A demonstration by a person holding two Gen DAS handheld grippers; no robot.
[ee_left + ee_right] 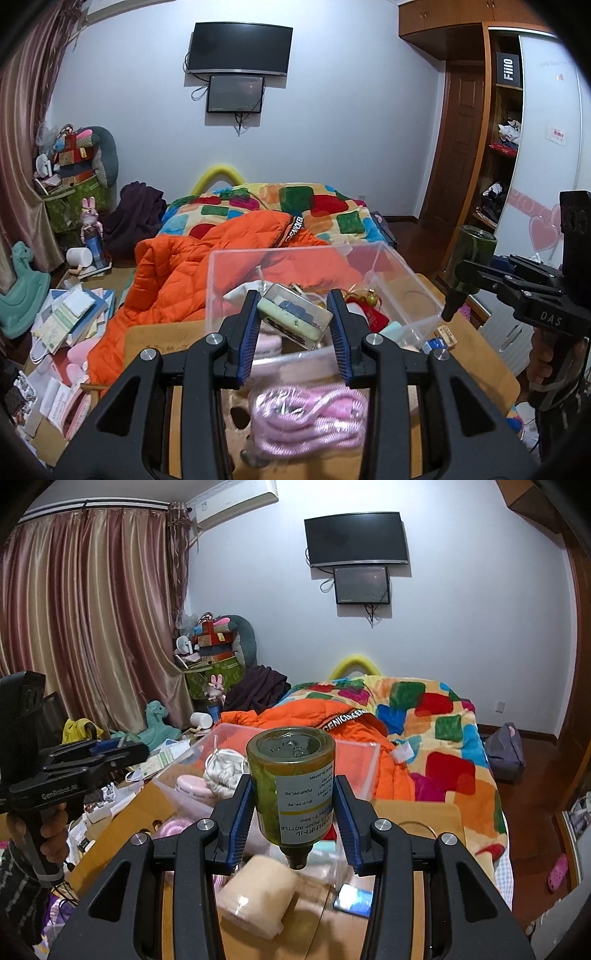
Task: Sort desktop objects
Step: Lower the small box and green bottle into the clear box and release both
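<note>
1. The green pump bottle [291, 794] is in the air, held upside down with its nozzle pointing down and its flat base toward the far wall. It hangs above the near right part of the desk, just in front of the clear plastic box [402, 280].
2. The right gripper [293, 819] is clamped on this bottle; its two blue pads press the sides of the label.
3. The left gripper [293, 332] is spread apart and grasps nothing. It hovers over the near edge of the box, and a small tin [293, 315] that lies in the box shows between its fingers.
4. On the desk [476, 354], near the box, lie a pink bundle in plastic wrap [310, 421] and a beige roll [258, 897].
5. I judge the step in hand to be the carrying of the bottle to the box, which already holds several things.
6. The next move probably calls for bringing the bottle forward over the open box, lowering it into a free place on the right side, and only then loosening the pads.
</note>
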